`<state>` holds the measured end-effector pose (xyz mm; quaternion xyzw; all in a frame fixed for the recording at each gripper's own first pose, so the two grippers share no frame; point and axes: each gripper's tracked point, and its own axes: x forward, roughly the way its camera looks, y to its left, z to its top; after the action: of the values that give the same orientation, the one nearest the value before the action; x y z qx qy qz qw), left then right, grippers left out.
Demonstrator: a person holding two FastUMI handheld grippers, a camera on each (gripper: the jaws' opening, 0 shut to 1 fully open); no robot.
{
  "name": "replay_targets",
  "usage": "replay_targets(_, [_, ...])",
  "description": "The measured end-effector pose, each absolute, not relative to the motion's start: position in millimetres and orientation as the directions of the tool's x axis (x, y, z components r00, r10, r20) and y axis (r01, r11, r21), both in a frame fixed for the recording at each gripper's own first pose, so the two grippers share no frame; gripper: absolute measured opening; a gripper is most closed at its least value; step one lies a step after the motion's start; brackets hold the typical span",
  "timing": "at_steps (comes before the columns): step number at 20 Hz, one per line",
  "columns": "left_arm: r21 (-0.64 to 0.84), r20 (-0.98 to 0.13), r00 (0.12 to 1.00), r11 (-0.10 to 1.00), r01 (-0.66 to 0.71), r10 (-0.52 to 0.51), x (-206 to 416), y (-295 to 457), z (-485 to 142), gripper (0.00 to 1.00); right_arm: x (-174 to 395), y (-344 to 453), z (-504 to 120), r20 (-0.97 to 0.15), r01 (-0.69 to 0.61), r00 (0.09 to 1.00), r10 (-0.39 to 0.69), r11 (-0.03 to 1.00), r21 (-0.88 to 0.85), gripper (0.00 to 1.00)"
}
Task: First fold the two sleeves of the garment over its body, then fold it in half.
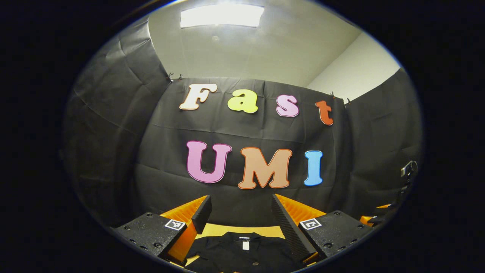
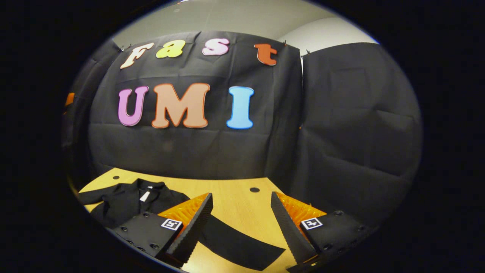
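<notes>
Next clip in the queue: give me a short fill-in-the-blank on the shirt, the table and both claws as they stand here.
1. The black shirt lies flat on the wooden ____.
2. The sleeve in the right gripper view lies spread out to the side, not yet ____ over the body.
3. Both the left claw and the right claw are ____, gripping nothing.
4. The small neck label on the shirt is ____ in colour.

Missing words: table; folded; open; white
</notes>
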<state>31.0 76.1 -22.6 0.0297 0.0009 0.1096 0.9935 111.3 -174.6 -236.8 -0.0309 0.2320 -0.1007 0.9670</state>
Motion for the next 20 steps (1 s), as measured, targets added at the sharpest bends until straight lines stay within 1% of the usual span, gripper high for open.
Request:
replay_targets(4, [0.087,0.013,0.97,0.966,-0.245,0.245,34.5,69.8,-20.9,0.94,106.7,-201.2,-311.4,-0.591,0.154,0.781,-0.201,0.98,-0.128,0.98])
replay_targets(8, [0.11,0.002,0.962,0.957,-0.27,0.271,39.6,63.0,-26.0,0.94,96.2,-215.4,-375.5,-0.731,0.154,0.661,-0.171,0.984,-0.091,0.98])
replay_targets(9, [0.117,0.0,0.961,0.955,-0.274,0.276,41.3,60.7,-27.2,0.94,94.2,-219.8,-386.1,-0.749,0.155,0.64,-0.17,0.984,-0.091,1.0])
replay_targets(15, [0.151,-0.005,0.958,0.947,-0.284,0.288,51.4,39.9,-30.7,0.94,66.3,-241.9,-451.9,-0.86,0.135,0.489,-0.146,0.987,-0.091,0.99])
replay_targets(19, [0.163,-0.008,0.959,0.946,-0.279,0.284,58.6,26.2,-36.1,0.94,63.6,-248.6,-474.2,-0.884,0.145,0.447,-0.136,0.986,-0.079,0.99])
replay_targets(20, [0.165,-0.014,0.959,0.947,-0.276,0.282,59.7,22.8,-39.2,0.94,58.9,-249.0,-477.4,-0.893,0.143,0.434,-0.117,0.988,-0.06,1.0])
